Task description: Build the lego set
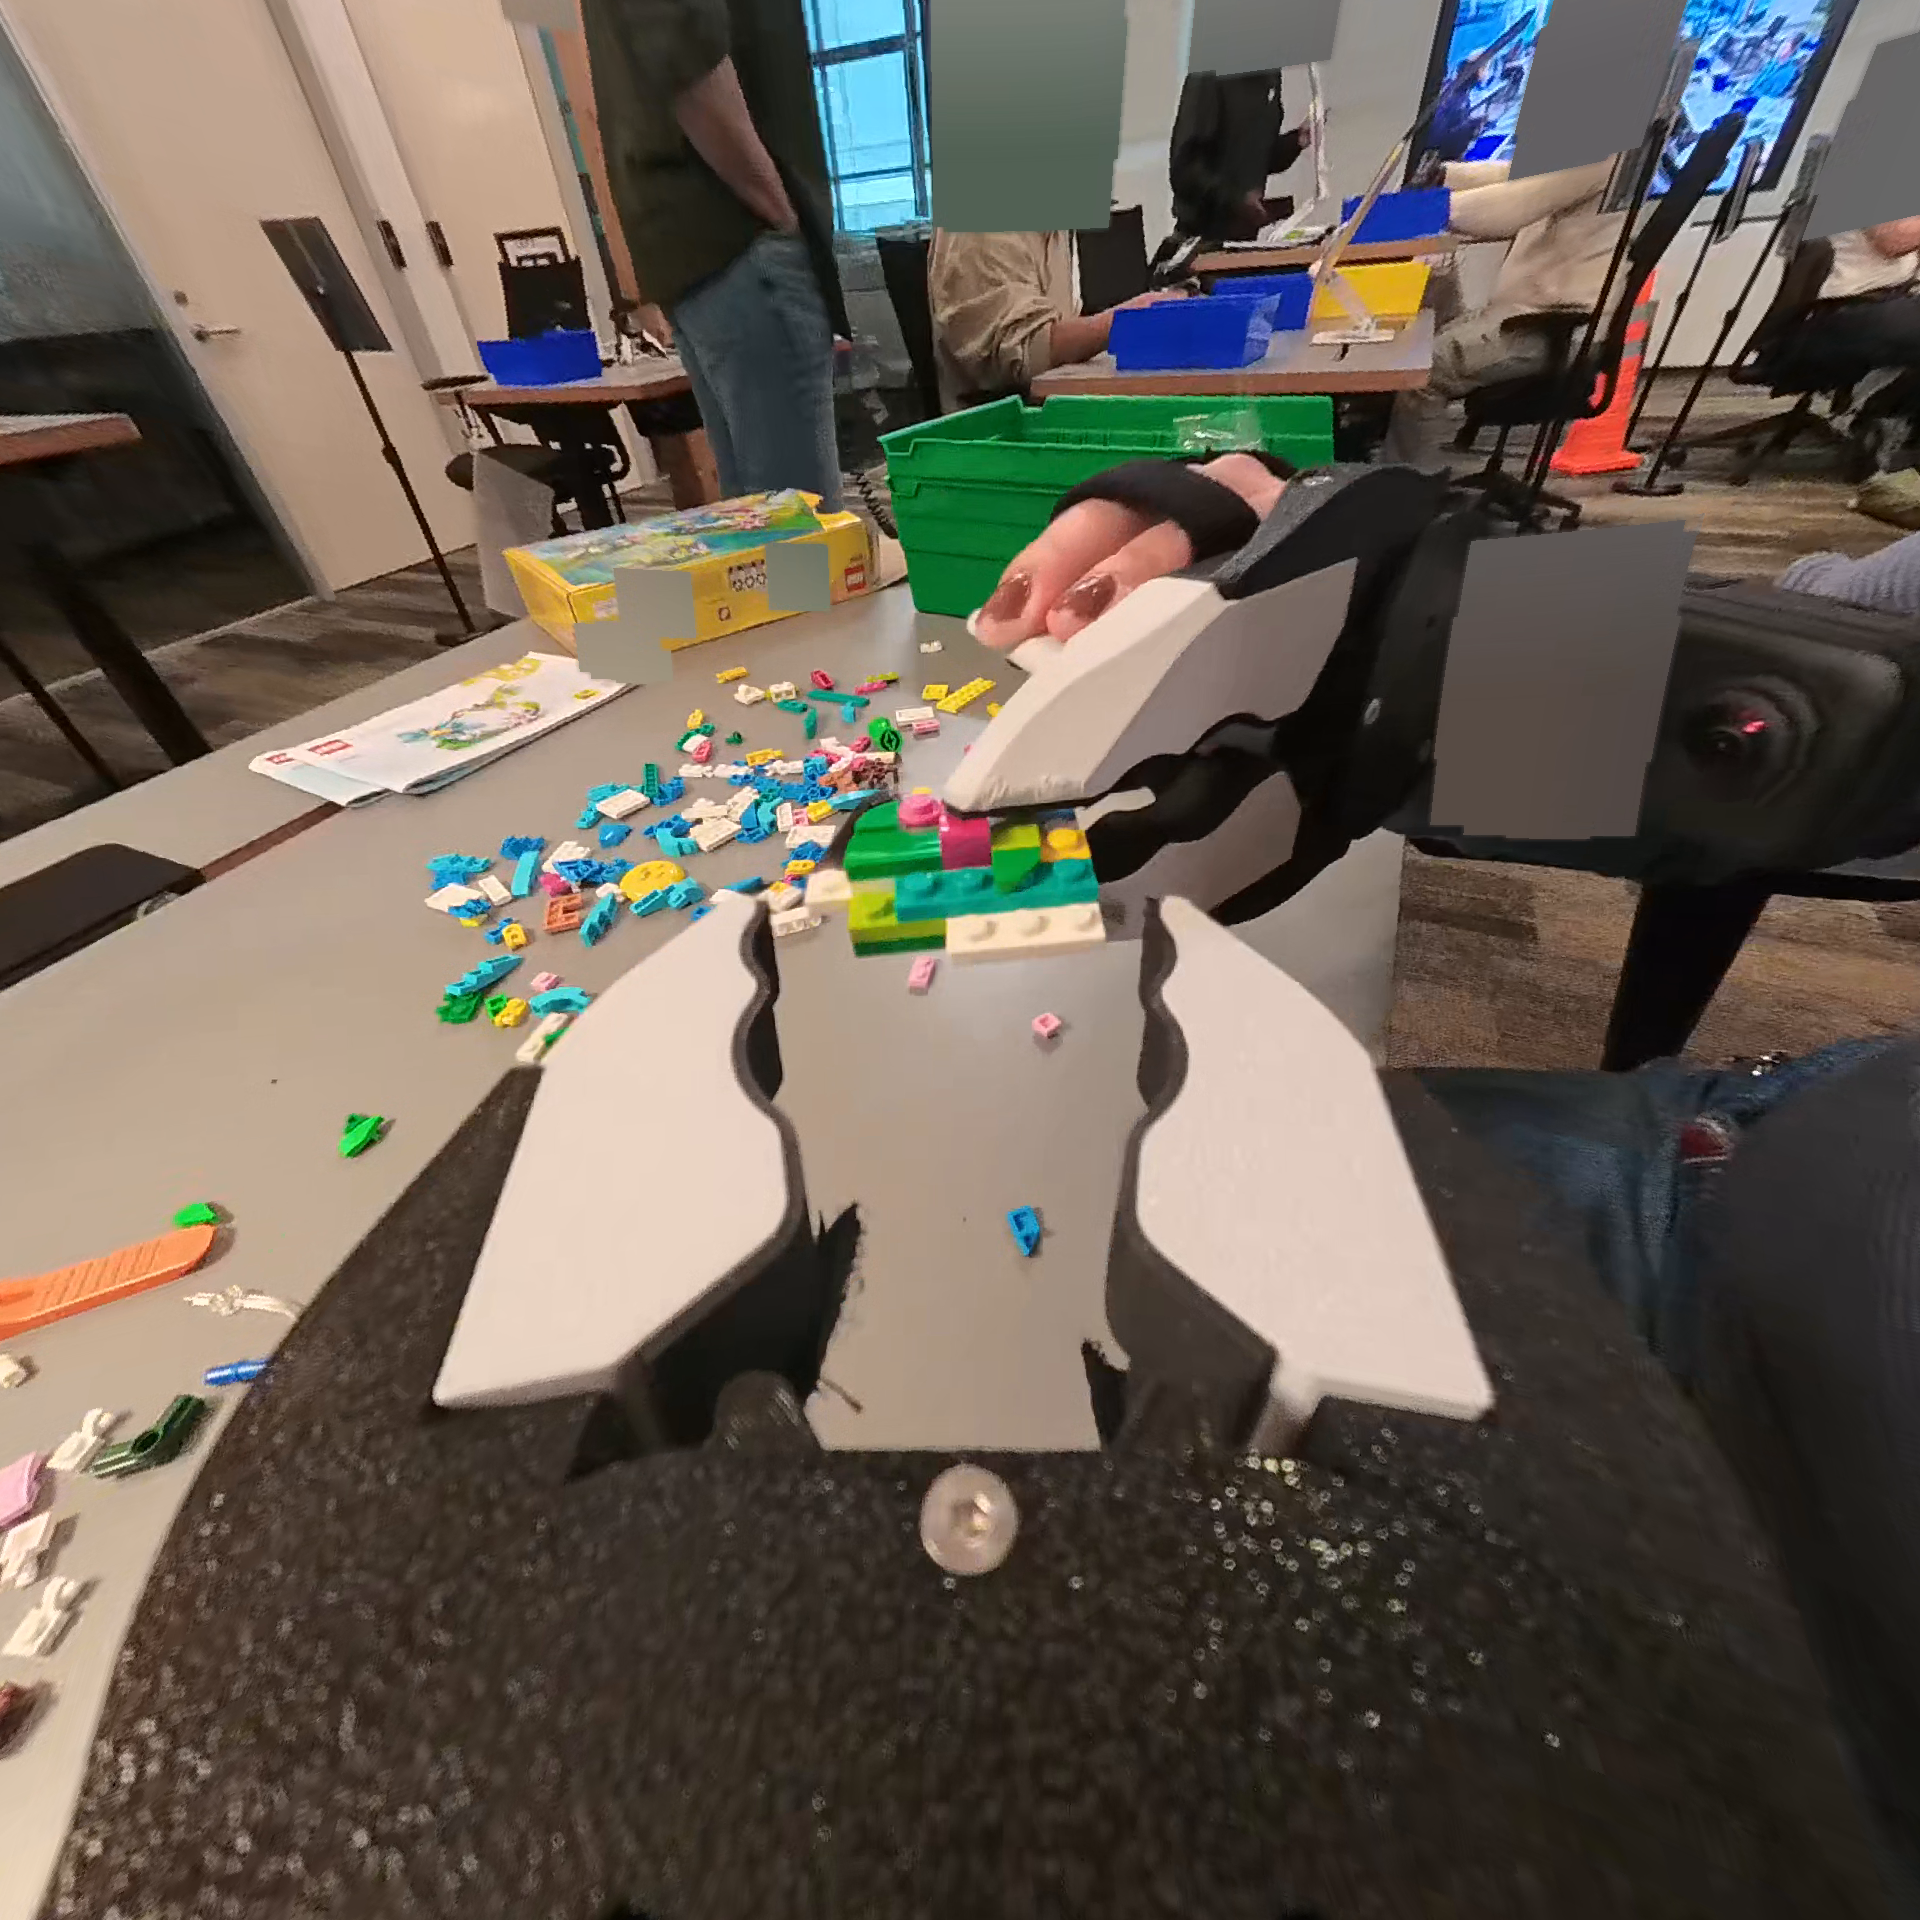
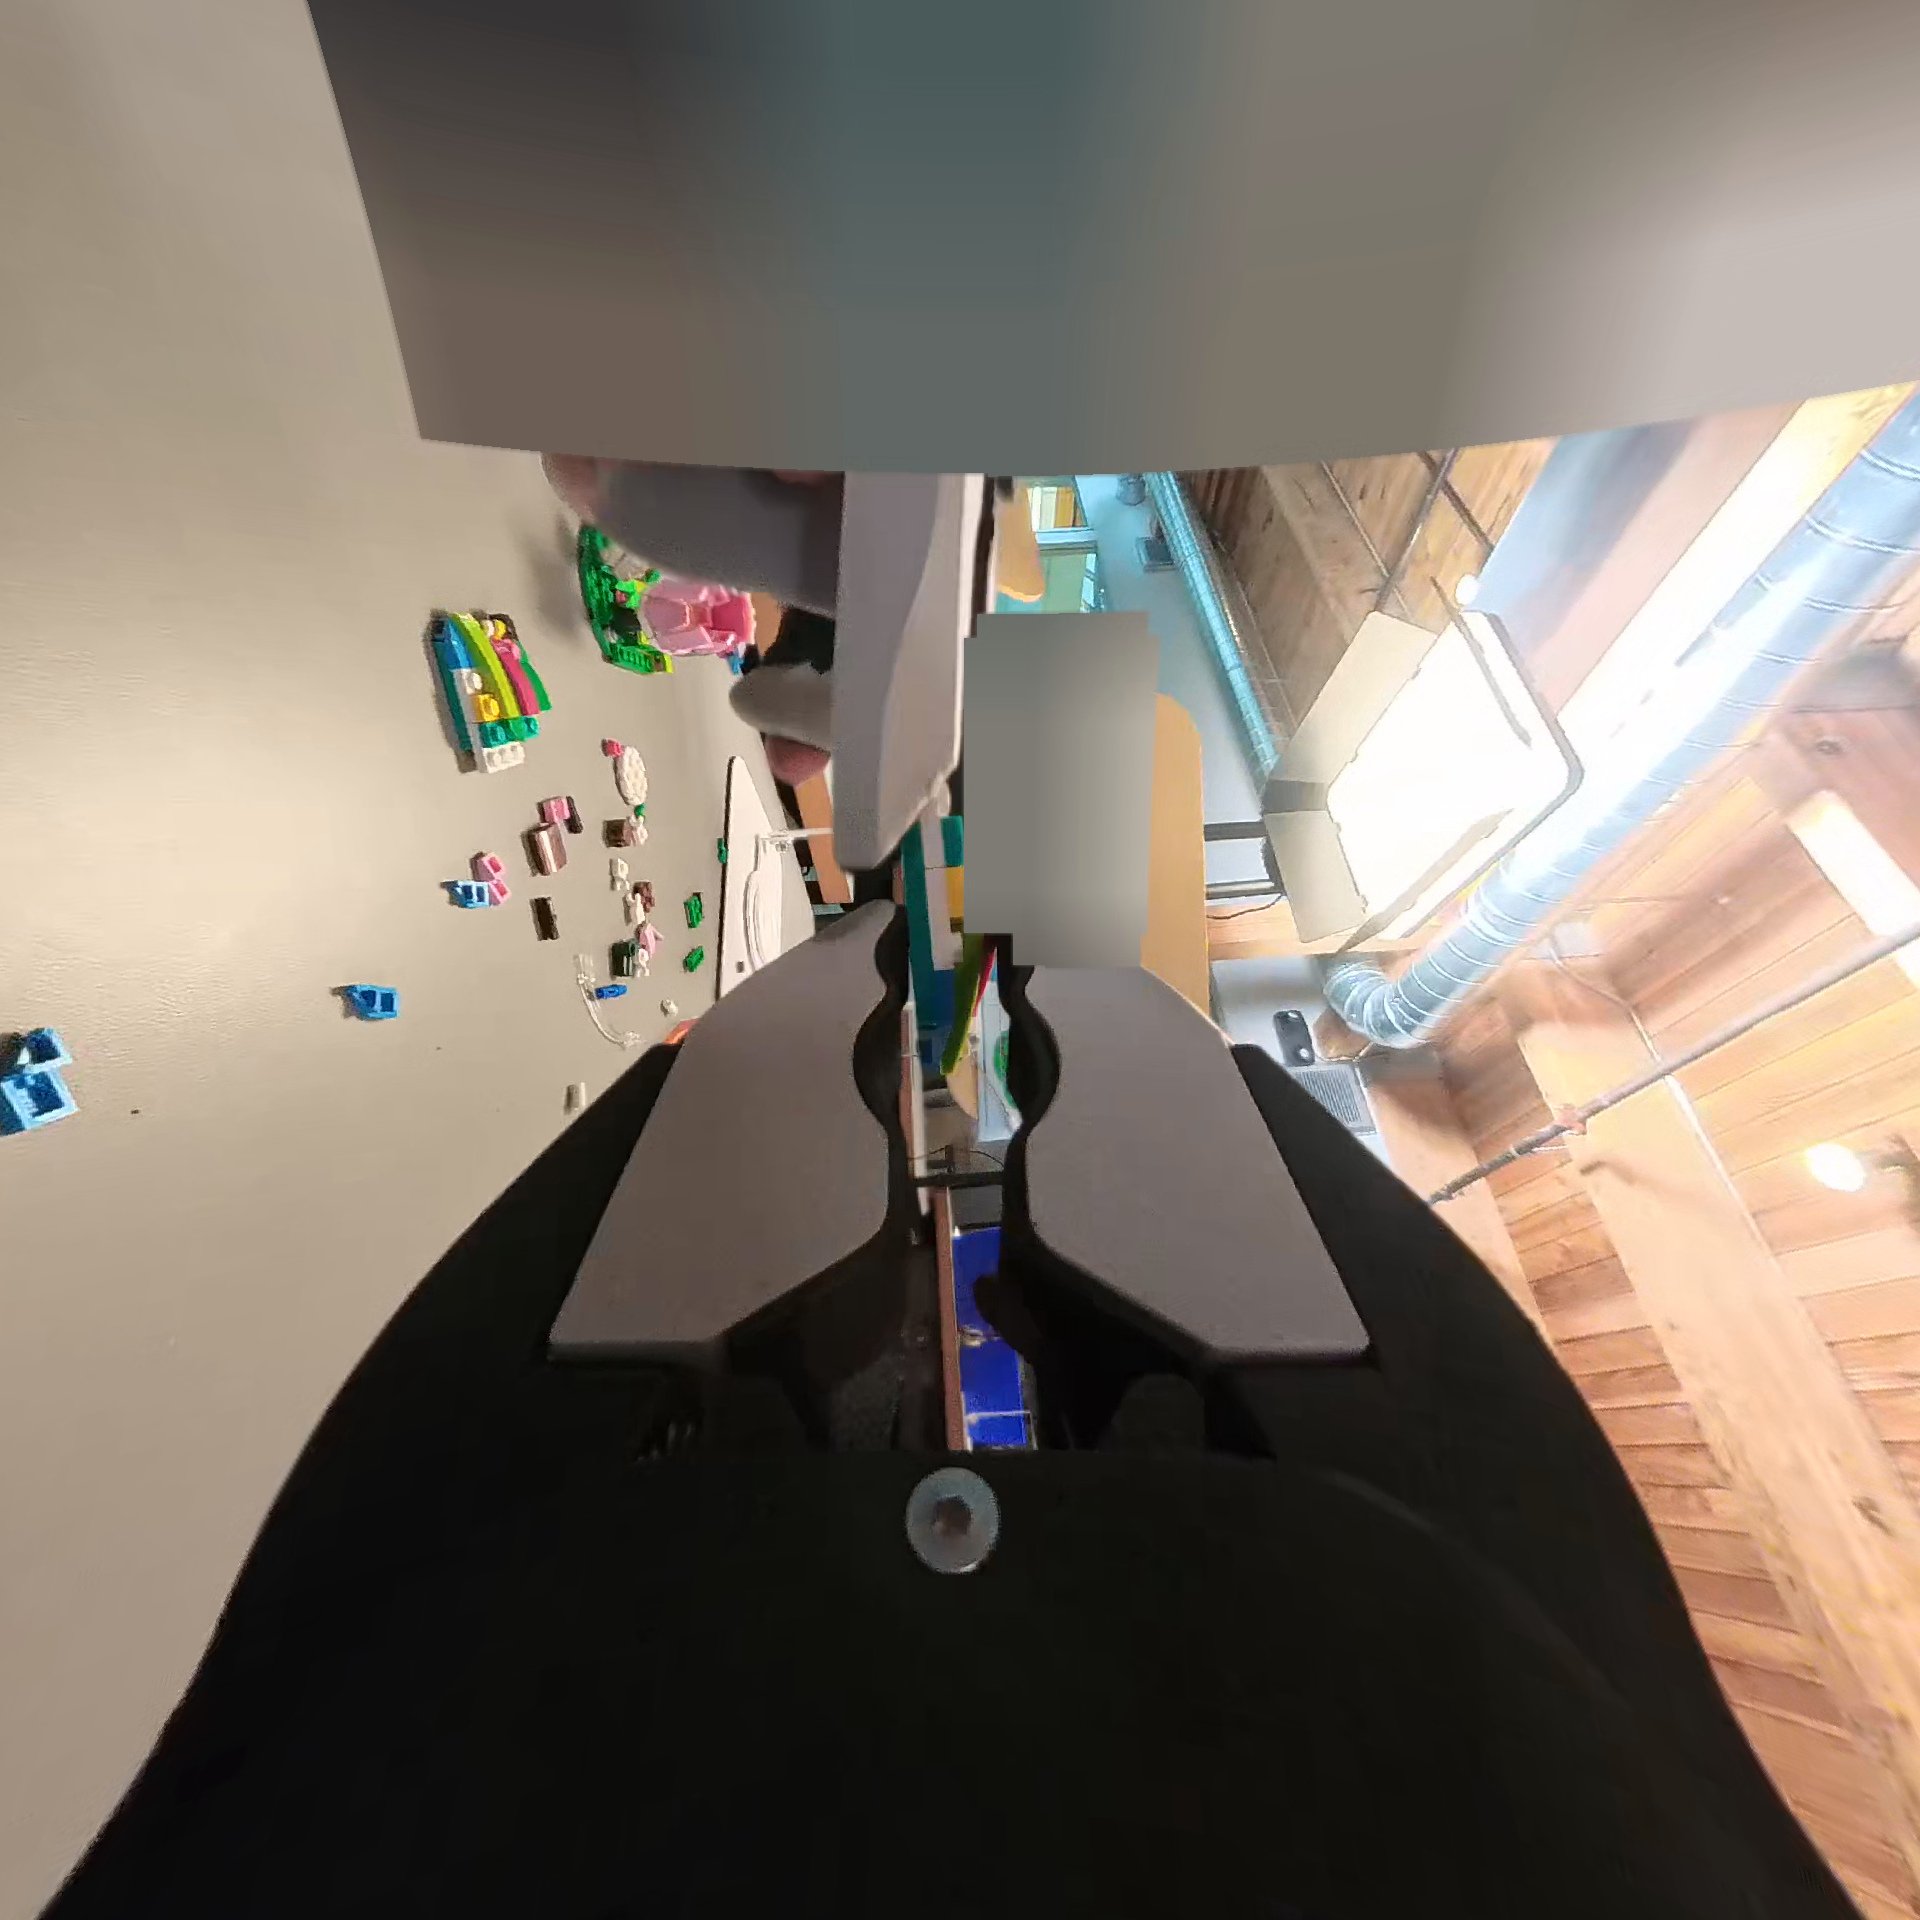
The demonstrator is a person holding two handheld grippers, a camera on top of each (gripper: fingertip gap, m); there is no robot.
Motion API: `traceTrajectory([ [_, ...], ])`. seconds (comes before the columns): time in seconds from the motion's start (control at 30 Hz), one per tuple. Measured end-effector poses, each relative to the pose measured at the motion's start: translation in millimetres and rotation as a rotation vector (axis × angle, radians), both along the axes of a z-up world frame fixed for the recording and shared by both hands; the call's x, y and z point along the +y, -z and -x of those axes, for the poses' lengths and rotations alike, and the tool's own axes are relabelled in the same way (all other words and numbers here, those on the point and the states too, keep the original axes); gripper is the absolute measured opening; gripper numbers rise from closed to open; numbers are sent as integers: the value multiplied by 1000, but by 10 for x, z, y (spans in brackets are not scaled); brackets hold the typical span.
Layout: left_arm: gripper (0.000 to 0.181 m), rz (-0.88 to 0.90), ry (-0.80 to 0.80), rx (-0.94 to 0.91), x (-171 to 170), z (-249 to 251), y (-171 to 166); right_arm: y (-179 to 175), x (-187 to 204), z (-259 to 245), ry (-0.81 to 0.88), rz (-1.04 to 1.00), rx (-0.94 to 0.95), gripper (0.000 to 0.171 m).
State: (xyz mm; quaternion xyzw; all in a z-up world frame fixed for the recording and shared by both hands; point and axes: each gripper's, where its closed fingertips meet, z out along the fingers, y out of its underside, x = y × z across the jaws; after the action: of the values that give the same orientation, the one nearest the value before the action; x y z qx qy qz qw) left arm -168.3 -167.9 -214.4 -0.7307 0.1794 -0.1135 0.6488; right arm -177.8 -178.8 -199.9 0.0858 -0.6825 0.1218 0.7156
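Observation:
A partly built lego assembly [image 1: 971,883] of green, teal, pink, yellow and white bricks is held above the grey table [image 1: 260,1039]. My right gripper [image 1: 1023,821] comes in from the right and is shut on it from above and below. In the right wrist view the assembly [image 2: 935,914] shows edge-on between my right gripper's [image 2: 951,951] fingers. My left gripper [image 1: 966,925] is open, with its fingertips at either side of the assembly's near edge. One left finger [image 2: 894,675] shows in the right wrist view beside the assembly.
Many loose bricks [image 1: 707,821] lie scattered across the table's middle. Instruction booklets [image 1: 436,727], a yellow box [image 1: 686,582] and green bins [image 1: 1039,488] stand behind. An orange brick separator [image 1: 104,1278] lies at the left. A rainbow sub-build [image 2: 488,686] and a pink-green sub-build [image 2: 665,618] sit on the table.

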Motion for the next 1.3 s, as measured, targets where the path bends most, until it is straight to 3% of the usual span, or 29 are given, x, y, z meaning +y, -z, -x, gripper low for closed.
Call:
traceTrajectory([
  [0.17,53,-48,-8,-42,14,2,-68,16,-11,1,-5,-13,4,14],
  [0.33,54,3,-13,-53,25,30,8,75,-8,17,-8,-12,-20,14],
  [0.4,68,45,-1,-67,38,18,58,62,-15,13,-13,-7,-15,13],
  [0.5,55,16,-4,-60,46,11,45,46,-15,13,-14,-3,-12,13],
  [0.73,54,-14,-41,-48,97,101,118,133,69,69,-1,55,-56,15],
  [0.87,54,-61,-161,-36,142,362,196,253,314,102,22,187,-87,26],
  [1.07,54,-138,-307,-61,179,666,323,306,766,108,42,554,-77,27],
  [1.3,54,-161,-200,-2,205,443,396,160,1090,37,-12,917,-22,15],
])
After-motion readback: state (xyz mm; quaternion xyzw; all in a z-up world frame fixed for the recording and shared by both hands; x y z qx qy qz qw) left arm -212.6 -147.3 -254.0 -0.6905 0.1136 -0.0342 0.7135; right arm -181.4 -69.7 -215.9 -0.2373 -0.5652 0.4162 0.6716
